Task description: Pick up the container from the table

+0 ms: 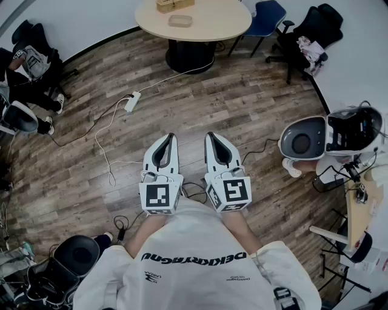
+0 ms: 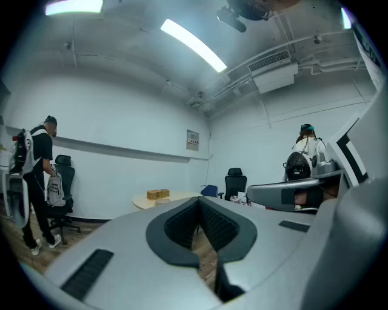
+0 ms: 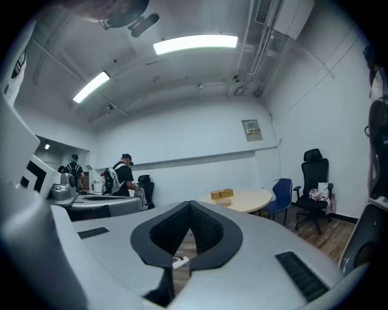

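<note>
1. Far left, head view: I see a black office chair [image 1: 31, 43] against the wall, and a white power strip [image 1: 132, 101] lying on the wood floor [image 1: 242, 91] with its cable trailing toward the table.

2. Left gripper [image 1: 171, 135]: held low in front of the person's white shirt [image 1: 194, 260], jaws pointing toward the table. In the left gripper view I read the left gripper [image 2: 197, 200] with its fingertips pressed together at the front and nothing between the pads.

3. Table [image 1: 212, 27]: round, light-coloured, at the far end of the room, well apart from both grippers. The container [image 1: 180, 20], a shallow tan tray, rests on the tabletop just beside a wooden box [image 1: 174, 5]. In the right gripper view the container [image 3: 223, 202] lies in front of the wooden box [image 3: 221, 194].

4. Right gripper [image 1: 209, 134]: level with the left one and just beside it, apart from it. In its own view the right gripper [image 3: 189, 204] shows fingertips closed against each other, pads gripping nothing.

5. Right side: a blue chair [image 1: 267, 15] stands at the table edge, with a black chair [image 1: 306, 30] beyond it.
</note>
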The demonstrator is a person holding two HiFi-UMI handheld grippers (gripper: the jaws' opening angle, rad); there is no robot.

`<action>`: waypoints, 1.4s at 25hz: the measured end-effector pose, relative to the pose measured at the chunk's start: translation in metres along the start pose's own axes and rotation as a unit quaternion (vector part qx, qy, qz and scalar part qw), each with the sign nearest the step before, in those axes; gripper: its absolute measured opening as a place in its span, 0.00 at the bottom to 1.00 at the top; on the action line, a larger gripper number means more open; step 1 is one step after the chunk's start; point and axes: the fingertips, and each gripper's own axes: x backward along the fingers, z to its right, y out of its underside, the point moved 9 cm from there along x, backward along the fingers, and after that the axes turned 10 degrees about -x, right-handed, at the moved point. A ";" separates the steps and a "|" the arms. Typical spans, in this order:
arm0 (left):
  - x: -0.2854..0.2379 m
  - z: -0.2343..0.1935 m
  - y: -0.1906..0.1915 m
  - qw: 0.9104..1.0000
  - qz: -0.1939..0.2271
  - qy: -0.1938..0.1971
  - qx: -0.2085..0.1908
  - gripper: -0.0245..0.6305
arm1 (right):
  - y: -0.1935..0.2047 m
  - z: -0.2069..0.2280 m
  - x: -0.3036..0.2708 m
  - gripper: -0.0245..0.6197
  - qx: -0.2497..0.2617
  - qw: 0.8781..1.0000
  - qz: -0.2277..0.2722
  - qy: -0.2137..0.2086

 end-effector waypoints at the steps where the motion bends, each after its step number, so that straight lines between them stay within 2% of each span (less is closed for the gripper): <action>1: -0.008 -0.007 0.003 1.000 0.001 0.003 -0.002 0.06 | 0.001 0.001 -0.011 0.09 -0.004 1.000 0.000 -0.001; 5: -0.052 -0.044 0.014 1.000 -0.002 0.010 -0.005 0.06 | 0.002 0.007 -0.068 0.09 -0.015 1.000 0.002 -0.005; 9: -0.125 -0.099 0.024 1.000 -0.005 0.011 0.014 0.06 | -0.012 0.017 -0.152 0.09 -0.010 1.000 -0.004 0.000; 15: -0.213 -0.179 0.005 0.999 0.002 0.044 0.000 0.06 | -0.056 0.019 -0.264 0.09 -0.008 1.000 -0.008 0.027; 18: -0.247 -0.213 0.006 0.999 0.000 0.053 0.007 0.06 | -0.066 0.018 -0.308 0.09 -0.012 0.999 -0.012 0.042; 28: -0.340 -0.259 0.031 0.997 -0.012 0.065 0.026 0.06 | -0.066 0.051 -0.407 0.09 0.001 0.998 -0.024 0.054; 35: -0.441 -0.280 0.041 0.997 -0.028 0.070 0.009 0.06 | -0.076 0.103 -0.492 0.09 0.022 0.998 -0.022 0.049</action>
